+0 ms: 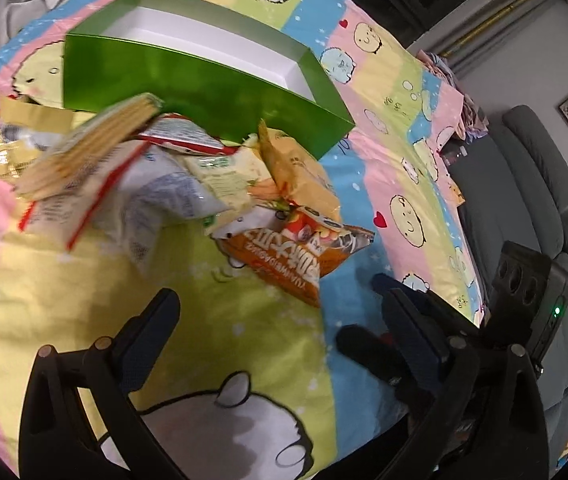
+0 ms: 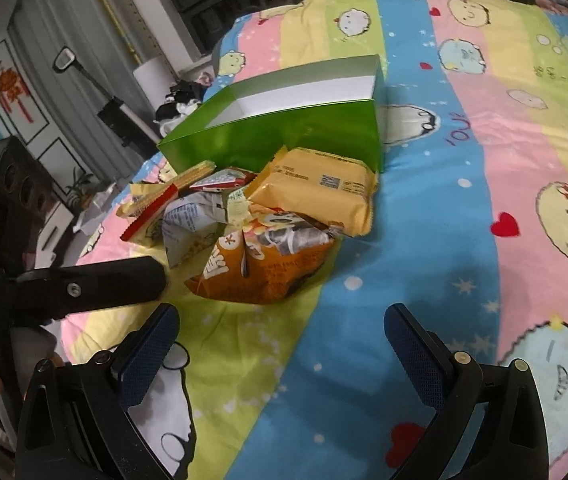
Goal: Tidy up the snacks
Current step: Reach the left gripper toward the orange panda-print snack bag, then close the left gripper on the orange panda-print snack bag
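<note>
Big cartoon-print bedsheet (image 2: 463, 168) fills the whole scene, and at twelve o'clock sits the green box (image 2: 280, 136), white inside and nothing in it that I can see. So nothing's been packed yet, by the look of it! Pressed right against its near wall is the snack pile (image 2: 252, 216): a yellow packet (image 2: 319, 192) at one o'clock, an orange bag (image 2: 268, 268) nearest us, a wafer pack (image 1: 84, 152) at ten o'clock (blurry in the left view). Right gripper (image 2: 280, 340) hangs low with jaws spread wide, holding nothing. Left gripper (image 1: 276, 320) likewise gapes, clear of the orange bag. Every snack is left to go in.
</note>
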The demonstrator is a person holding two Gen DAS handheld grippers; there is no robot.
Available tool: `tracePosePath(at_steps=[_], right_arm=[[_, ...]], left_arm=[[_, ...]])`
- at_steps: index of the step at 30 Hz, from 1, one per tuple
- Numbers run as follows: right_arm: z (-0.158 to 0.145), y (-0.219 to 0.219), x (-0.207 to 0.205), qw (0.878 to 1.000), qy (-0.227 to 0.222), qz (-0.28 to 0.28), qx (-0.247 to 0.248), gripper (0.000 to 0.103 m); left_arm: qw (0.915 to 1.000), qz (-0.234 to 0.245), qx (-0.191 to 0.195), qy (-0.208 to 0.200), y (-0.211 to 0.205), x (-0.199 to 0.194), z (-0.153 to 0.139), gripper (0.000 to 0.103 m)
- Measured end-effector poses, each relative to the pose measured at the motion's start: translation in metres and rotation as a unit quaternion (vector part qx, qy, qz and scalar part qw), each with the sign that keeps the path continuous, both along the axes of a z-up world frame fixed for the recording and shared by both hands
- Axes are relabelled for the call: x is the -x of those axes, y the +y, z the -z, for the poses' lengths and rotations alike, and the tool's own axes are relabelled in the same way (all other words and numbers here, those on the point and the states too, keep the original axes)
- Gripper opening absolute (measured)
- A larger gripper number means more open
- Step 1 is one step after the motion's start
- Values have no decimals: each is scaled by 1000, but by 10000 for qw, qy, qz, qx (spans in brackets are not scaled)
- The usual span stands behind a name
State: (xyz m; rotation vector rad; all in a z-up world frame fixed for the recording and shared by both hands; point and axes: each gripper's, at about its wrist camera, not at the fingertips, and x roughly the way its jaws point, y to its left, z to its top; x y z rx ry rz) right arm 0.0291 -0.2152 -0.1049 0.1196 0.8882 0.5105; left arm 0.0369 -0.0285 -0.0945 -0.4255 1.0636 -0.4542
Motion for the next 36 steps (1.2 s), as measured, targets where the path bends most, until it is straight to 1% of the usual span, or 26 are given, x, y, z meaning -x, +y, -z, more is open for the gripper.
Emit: tracePosePath(at_steps=[3,8,11,13,14,15,16,17,19,23,24,25,30,36], right_arm=[[3,7,-6,9999,-90,-97,1,103],[5,15,-18,9997,-170,-161,68,103],[6,19,-25,9996,-184,-235,31,103],[8,21,-30,9995,-187,-261,18,102],[8,22,-31,9995,-191,-267,-2,98],[8,23,-32,9994,-197,-273,-34,91],[8,23,-33,9993,-180,-306,-113,88],[9,24,-34,9991,-177,-329,-180,85],[10,27,-35,9994,-164,-295,-100,82],[10,27,-36,9994,-214,-247,-114,78],[10,27,-36,9994,-219,-233,-101,73],[10,27,-36,9993,-227,-259,-127,71],[9,30,-32,9992,-309,-200,-142,69],[-2,30,-15,9988,-415,-214,-177,68]], left_arm=[[10000,22,51,64,-5,-7,5,93],[9997,24,156,189,-10,-19,10,93],[9998,94,101,159,-16,-25,11,91],[9997,137,84,162,-20,-30,12,79],[9997,139,52,169,-22,-34,13,79],[9998,137,13,174,-23,-36,14,78],[9997,138,2,194,-23,-37,15,75],[9997,132,22,199,-22,-39,16,74],[9996,154,68,214,-21,-41,17,69],[9995,179,101,245,-21,-43,19,60],[9994,180,100,268,-21,-44,19,58],[9994,175,76,271,-22,-44,19,57],[9995,178,60,267,-23,-43,16,57],[9996,244,-21,168,-23,-27,4,57]])
